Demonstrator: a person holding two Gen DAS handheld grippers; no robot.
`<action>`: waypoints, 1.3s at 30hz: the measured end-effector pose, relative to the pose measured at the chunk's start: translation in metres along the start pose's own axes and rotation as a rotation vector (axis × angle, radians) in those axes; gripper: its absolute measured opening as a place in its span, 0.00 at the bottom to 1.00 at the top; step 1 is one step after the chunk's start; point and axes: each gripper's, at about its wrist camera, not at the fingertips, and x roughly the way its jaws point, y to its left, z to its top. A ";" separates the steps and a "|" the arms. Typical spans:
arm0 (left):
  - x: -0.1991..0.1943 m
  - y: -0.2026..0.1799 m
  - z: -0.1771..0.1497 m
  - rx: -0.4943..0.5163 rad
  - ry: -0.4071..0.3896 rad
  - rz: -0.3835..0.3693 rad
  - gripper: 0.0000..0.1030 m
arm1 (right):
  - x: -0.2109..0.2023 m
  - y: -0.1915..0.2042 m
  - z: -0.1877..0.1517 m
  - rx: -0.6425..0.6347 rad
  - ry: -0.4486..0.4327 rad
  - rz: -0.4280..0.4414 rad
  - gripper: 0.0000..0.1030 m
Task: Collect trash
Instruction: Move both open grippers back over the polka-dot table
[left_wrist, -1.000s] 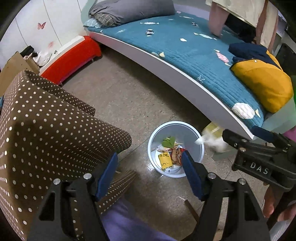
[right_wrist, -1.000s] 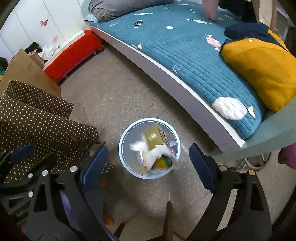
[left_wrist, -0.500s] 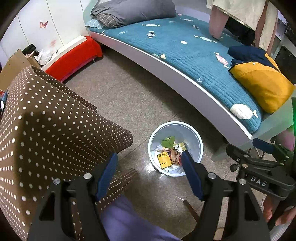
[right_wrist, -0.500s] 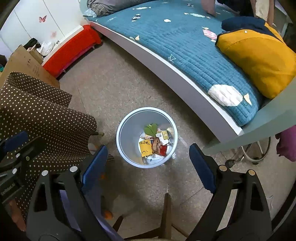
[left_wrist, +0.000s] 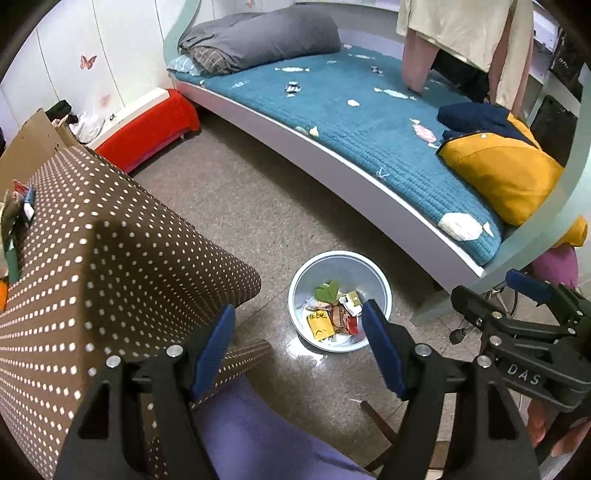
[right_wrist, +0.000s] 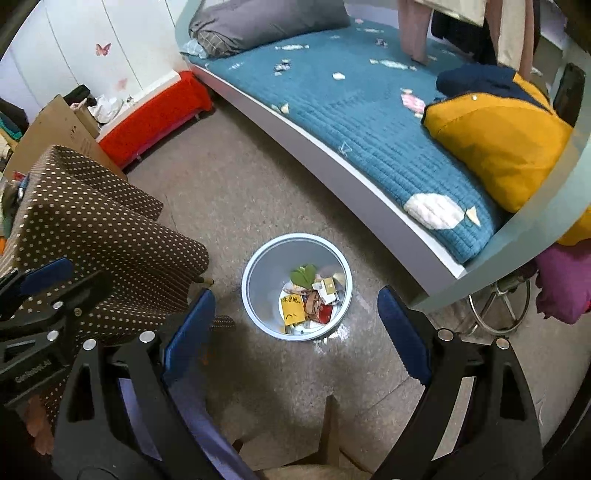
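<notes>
At the left, more trash (left_wrist: 16, 218) is seen on the dotted cloth (left_wrist: 110, 236) of a table: a few small packets at its far edge, only partly in view. In the left wrist view the left gripper (left_wrist: 295, 343) is held with jaws apart and nothing between them. The bin (right_wrist: 295, 286) is found on the floor just beside the table corner, with a green leaf, a yellow packet and wrappers lying in its bottom. The right gripper (right_wrist: 295, 332) is likewise held wide and empty above the bin.

The drop into the bin is judged done; the step in hand is taken to be the fetching of the next piece. It is best done by one gripper, brought over the table edge and closed on a single packet, low and square, so that thin wrapping is not pinched crooked.

To the right, the bed (left_wrist: 369, 129) is noted with small scraps on its blue cover, which may also be trash. A yellow cushion (right_wrist: 498, 140) and a stool base (right_wrist: 498, 306) stand near but off the path. The hanging cloth corner is the likeliest snag.
</notes>
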 end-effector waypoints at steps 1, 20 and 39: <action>-0.004 0.000 -0.001 0.000 -0.008 -0.002 0.68 | -0.004 0.001 0.000 0.000 -0.008 0.004 0.85; -0.089 0.027 -0.018 -0.064 -0.186 0.027 0.68 | -0.076 0.049 -0.004 -0.074 -0.164 0.089 0.85; -0.133 0.137 -0.051 -0.290 -0.251 0.160 0.75 | -0.089 0.166 0.005 -0.292 -0.180 0.230 0.85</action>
